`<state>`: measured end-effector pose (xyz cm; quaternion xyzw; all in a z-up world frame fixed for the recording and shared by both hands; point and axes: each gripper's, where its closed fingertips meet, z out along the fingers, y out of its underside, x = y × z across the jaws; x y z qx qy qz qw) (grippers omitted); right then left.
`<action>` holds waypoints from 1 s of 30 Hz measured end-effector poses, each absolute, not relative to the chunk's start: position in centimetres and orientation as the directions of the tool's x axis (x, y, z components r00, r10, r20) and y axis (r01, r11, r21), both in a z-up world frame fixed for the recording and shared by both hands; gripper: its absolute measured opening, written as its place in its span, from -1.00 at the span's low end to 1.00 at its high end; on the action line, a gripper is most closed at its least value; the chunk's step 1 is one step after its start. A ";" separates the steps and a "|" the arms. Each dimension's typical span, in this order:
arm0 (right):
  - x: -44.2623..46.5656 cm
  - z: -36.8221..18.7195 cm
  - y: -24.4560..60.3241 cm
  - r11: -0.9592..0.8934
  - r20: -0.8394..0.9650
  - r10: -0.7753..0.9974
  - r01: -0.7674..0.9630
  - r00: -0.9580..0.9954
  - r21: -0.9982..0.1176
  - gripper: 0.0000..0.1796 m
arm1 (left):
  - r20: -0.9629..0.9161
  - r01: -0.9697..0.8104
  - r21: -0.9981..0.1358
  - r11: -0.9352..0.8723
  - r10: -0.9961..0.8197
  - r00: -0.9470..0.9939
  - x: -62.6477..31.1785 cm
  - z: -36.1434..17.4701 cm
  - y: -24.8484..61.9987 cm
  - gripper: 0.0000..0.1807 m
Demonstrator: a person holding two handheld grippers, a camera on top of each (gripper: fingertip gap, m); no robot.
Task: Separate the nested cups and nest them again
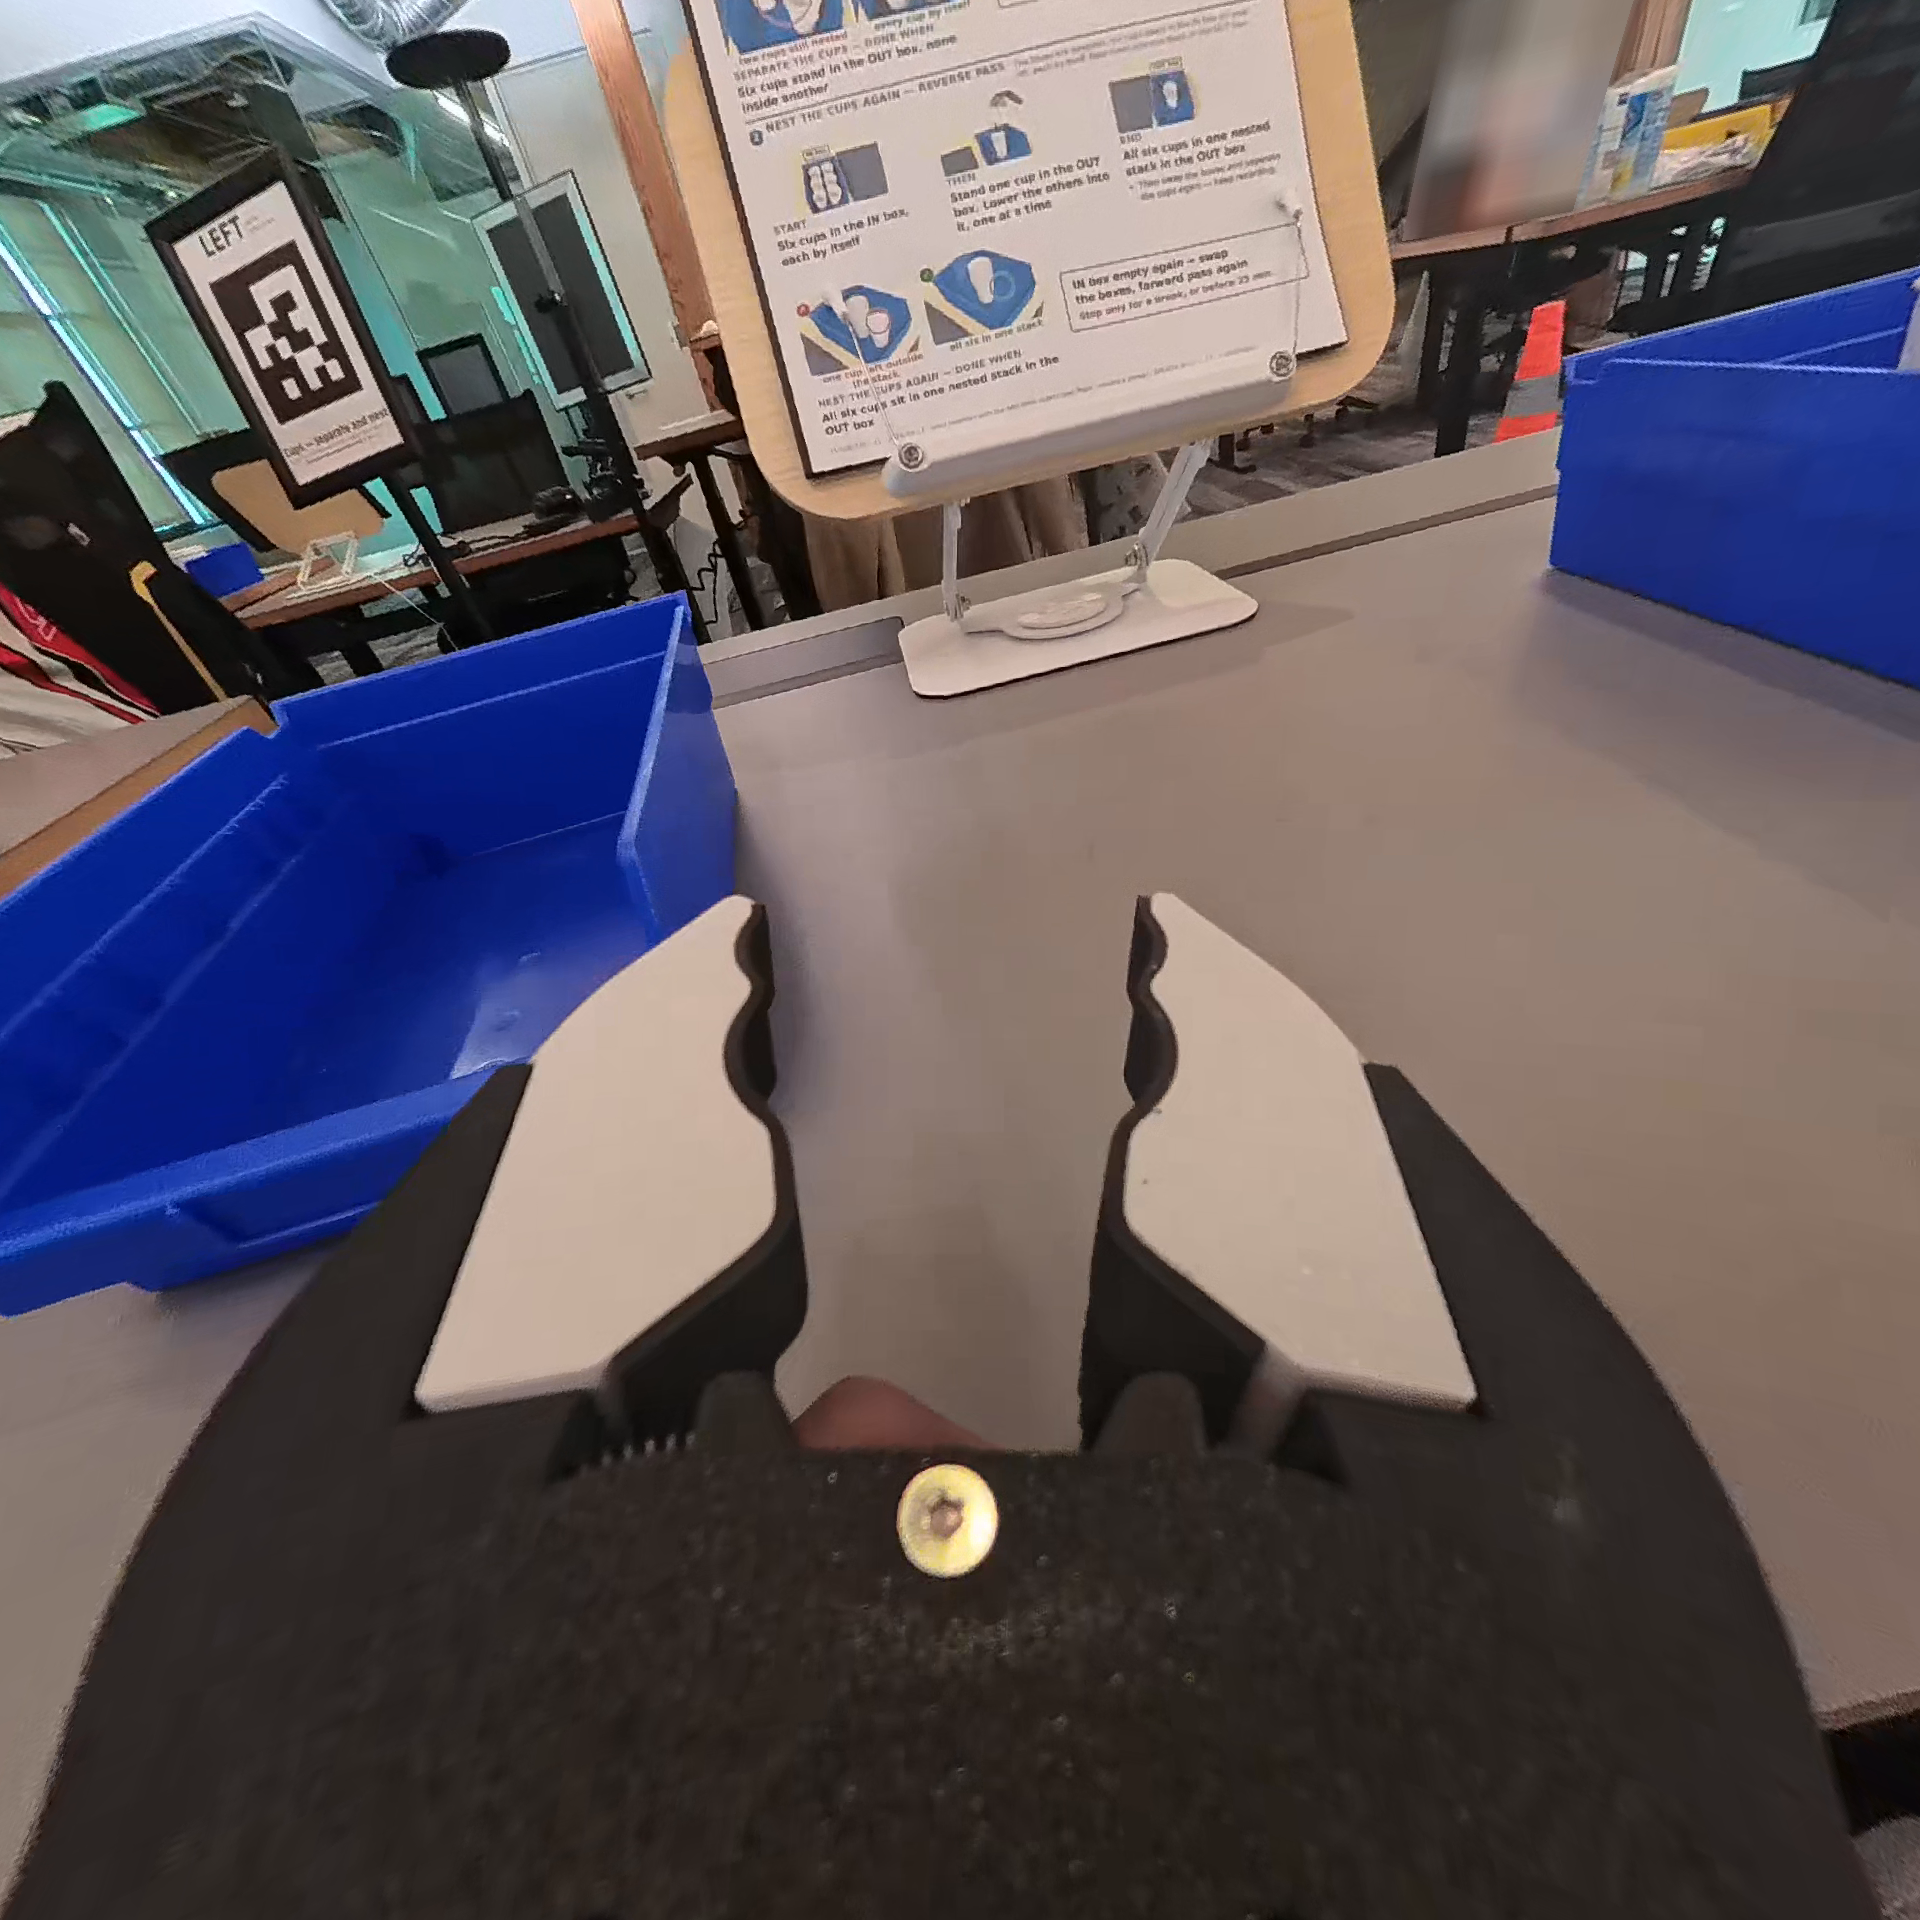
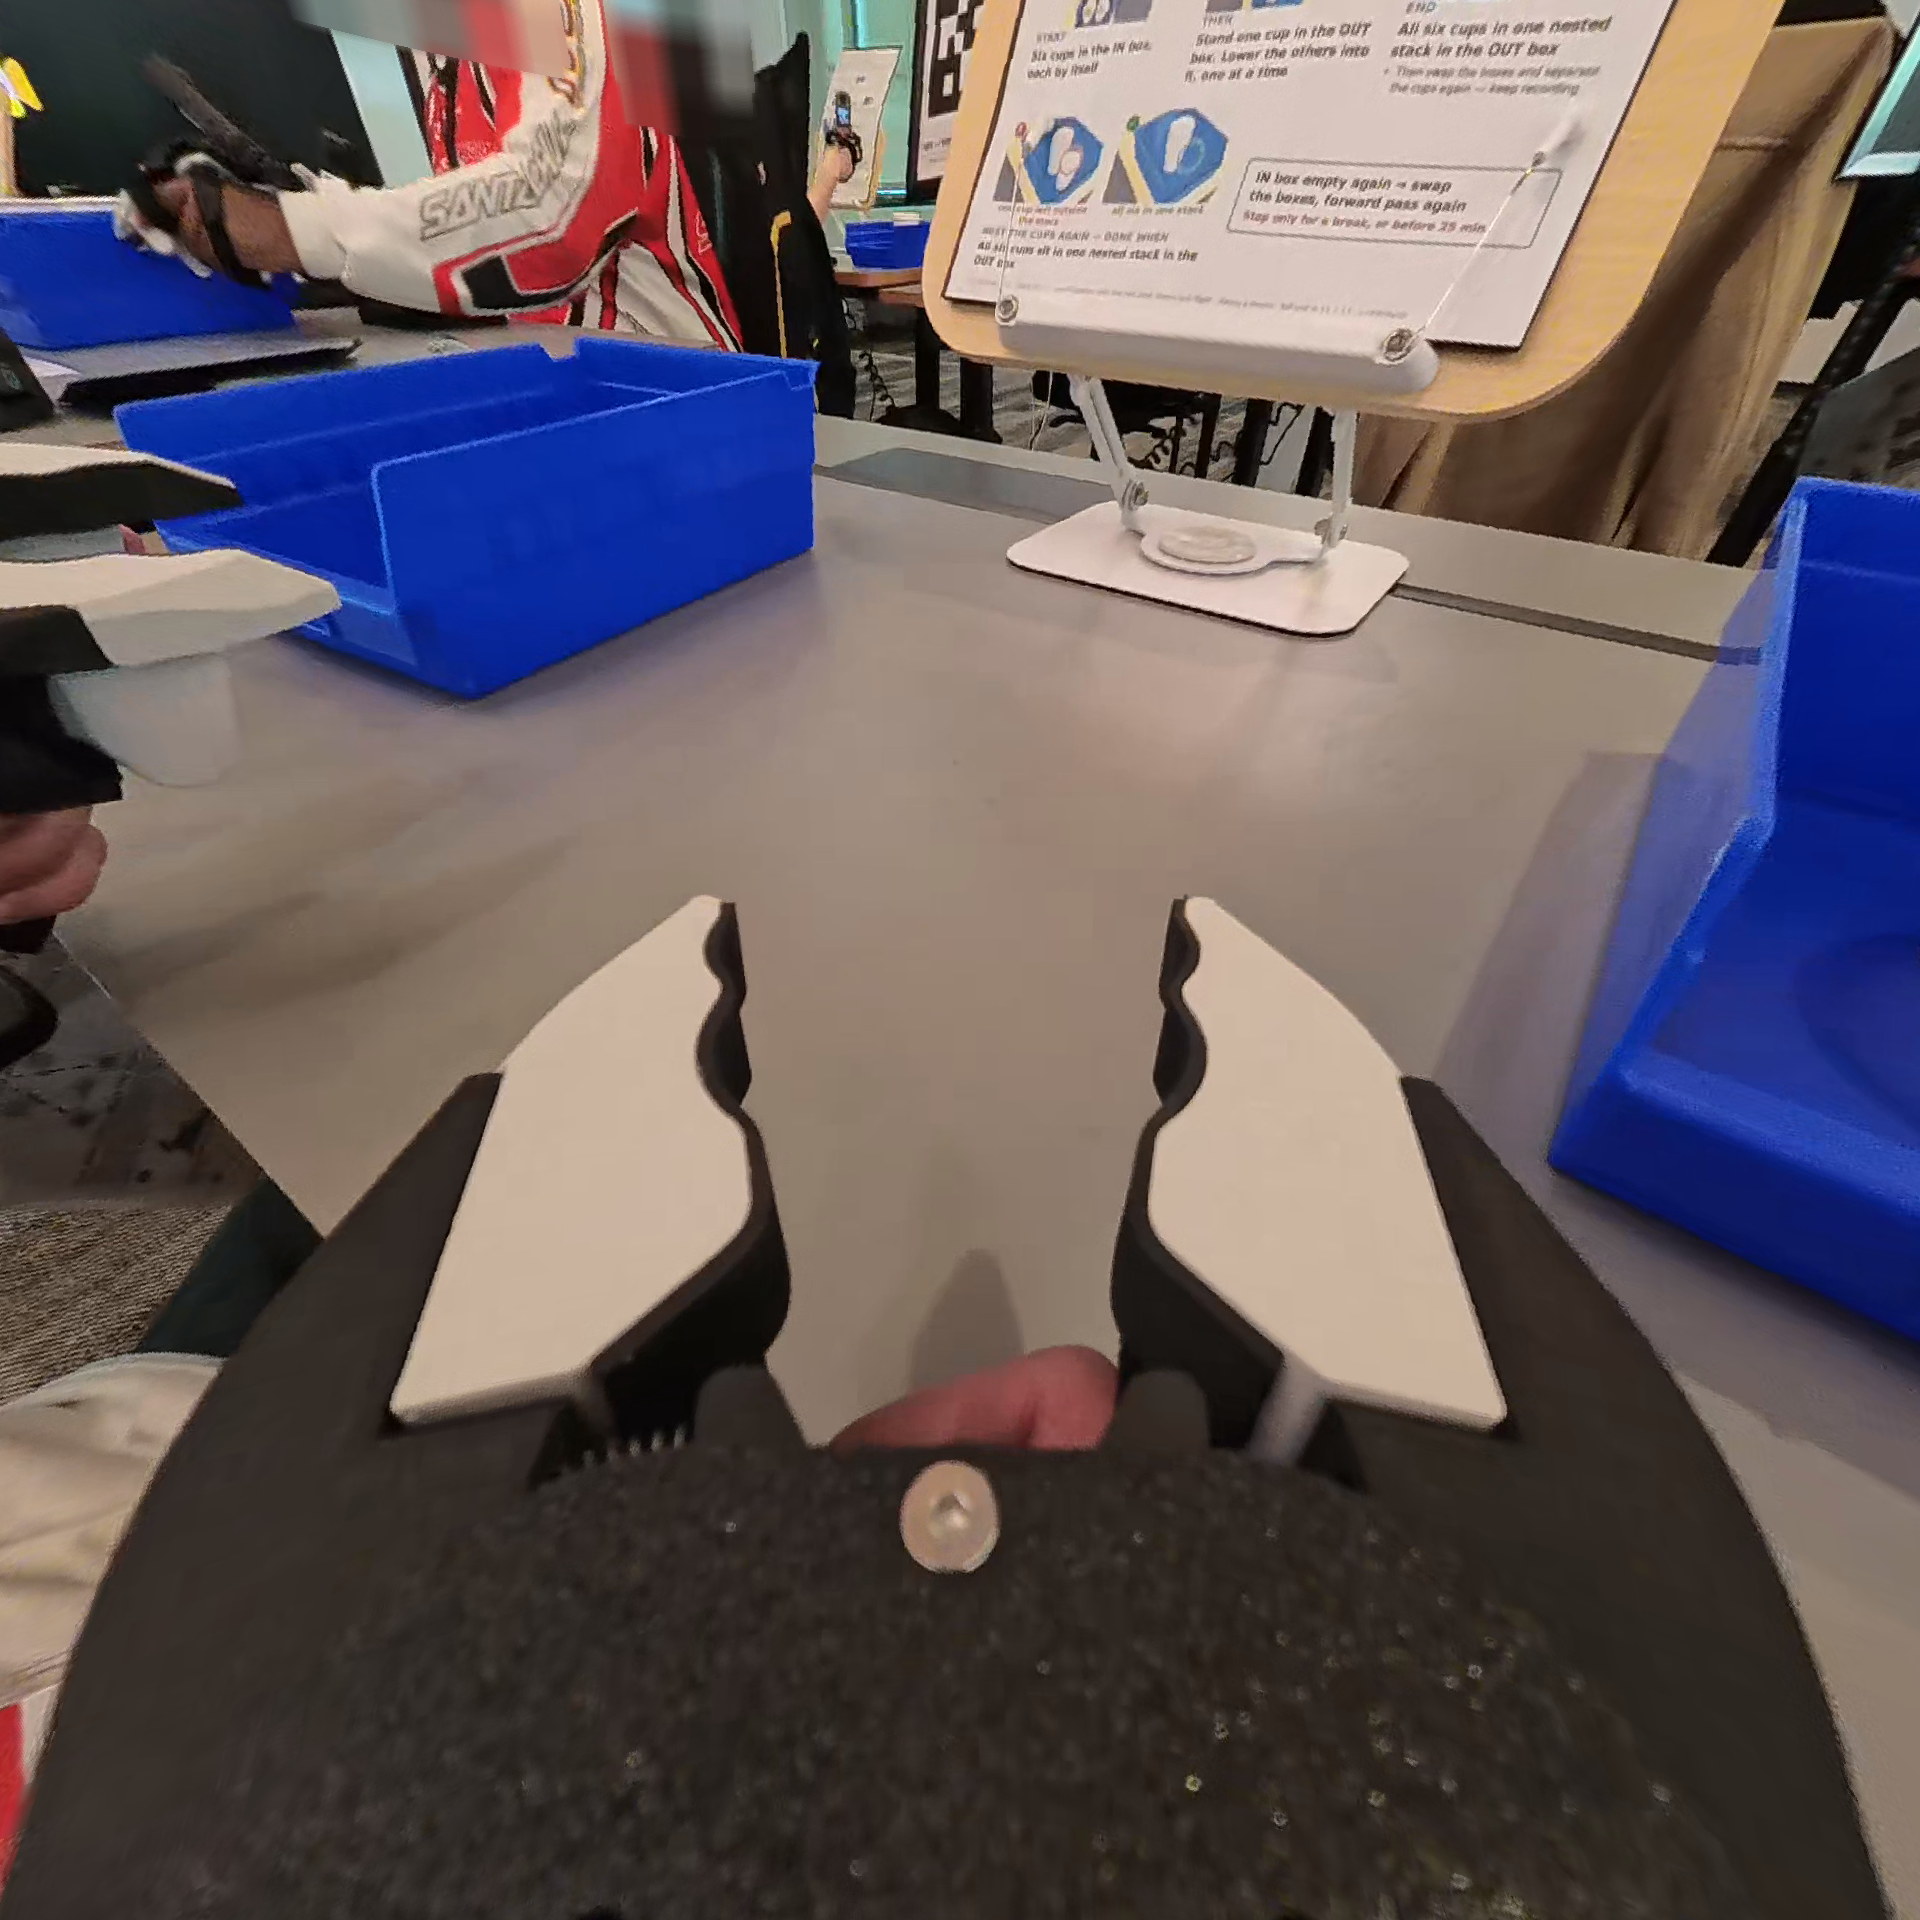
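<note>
My left claw and right claw both gaped wide, gripping nothing, above the grey desk. The left blue bin showed a bare floor. No cups were visible; the right blue bin was mostly cropped.

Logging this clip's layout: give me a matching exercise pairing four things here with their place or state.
Things:
1. left tongs
2. left blue bin
3. right blue bin
4. instruction board

Places or states:
A. on a white stand at the table's far edge
B. open, holding nothing
C. at the table's right side
D. at the table's left side, nothing inside

Pairs: 1-B, 2-D, 3-C, 4-A
</note>
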<state>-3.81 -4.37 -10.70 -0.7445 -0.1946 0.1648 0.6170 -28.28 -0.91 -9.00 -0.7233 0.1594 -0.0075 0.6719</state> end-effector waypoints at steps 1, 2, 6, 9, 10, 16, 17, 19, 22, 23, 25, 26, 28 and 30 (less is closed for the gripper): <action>-4.0 -10.8 -4.4 -0.165 -0.006 0.498 0.088 0.867 -0.982 -0.14 | -0.198 -0.216 -0.975 -0.049 -0.241 0.950 -28.3 -9.1 -1.0 -0.28; -4.2 -10.8 -4.5 -0.165 -0.002 0.500 0.093 0.866 -0.982 -0.14 | -0.191 -0.211 -0.976 -0.060 -0.248 0.950 -28.2 -9.3 -1.1 -0.28; -4.1 -9.7 -4.5 -0.123 0.046 0.480 0.119 0.876 -0.985 -0.14 | -0.131 -0.164 -0.982 -0.091 -0.292 0.947 -27.2 -9.5 -1.5 -0.27; -0.1 -7.6 -3.5 -0.075 0.082 0.360 0.117 0.929 -0.990 -0.15 | -0.049 -0.136 -0.977 -0.163 -0.448 0.893 -22.3 -9.6 -1.6 -0.22; 1.8 -7.0 -3.2 -0.079 0.050 0.321 0.080 0.946 -0.994 -0.15 | -0.041 -0.157 -0.969 -0.190 -0.506 0.862 -20.0 -9.8 -1.5 -0.20; 15.6 -7.2 -2.3 -0.108 -0.098 -0.025 -0.100 0.995 -0.989 -0.17 | -0.082 -0.255 -0.955 -0.149 -0.696 0.714 -3.4 -9.0 0.3 -0.18; 17.4 -7.7 -2.3 -0.116 -0.079 -0.078 -0.088 0.994 -0.989 -0.18 | -0.057 -0.244 -0.955 -0.166 -0.708 0.703 -0.5 -9.0 0.7 -0.17; 20.6 -8.8 -2.3 -0.141 -0.047 -0.166 -0.071 0.985 -0.987 -0.18 | -0.026 -0.237 -0.951 -0.199 -0.711 0.702 4.6 -9.3 1.9 -0.17; 23.5 -10.1 -2.8 -0.178 -0.053 -0.224 -0.094 0.973 -0.980 -0.19 | -0.034 -0.261 -0.934 -0.245 -0.665 0.746 9.2 -10.9 4.2 -0.18; 23.8 -10.3 -2.9 -0.183 -0.077 -0.218 -0.118 0.973 -0.976 -0.19 | -0.050 -0.278 -0.925 -0.258 -0.643 0.764 10.0 -11.6 4.9 -0.19; 24.3 -10.7 -3.1 -0.191 -0.093 -0.215 -0.136 0.972 -0.972 -0.19 | -0.064 -0.296 -0.911 -0.287 -0.609 0.790 10.7 -12.6 6.0 -0.21; 24.5 -10.8 -3.2 -0.201 -0.085 -0.219 -0.130 0.972 -0.971 -0.19 | -0.073 -0.298 -0.907 -0.296 -0.587 0.806 10.6 -12.9 6.6 -0.23; 24.8 -11.2 -3.1 -0.219 -0.075 -0.224 -0.125 0.972 -0.968 -0.20 | -0.066 -0.285 -0.908 -0.306 -0.568 0.821 10.2 -13.1 7.4 -0.17; 24.8 -11.7 -3.0 -0.237 -0.078 -0.226 -0.133 0.971 -0.962 -0.20 | -0.065 -0.275 -0.908 -0.316 -0.543 0.837 9.2 -13.1 8.0 -0.23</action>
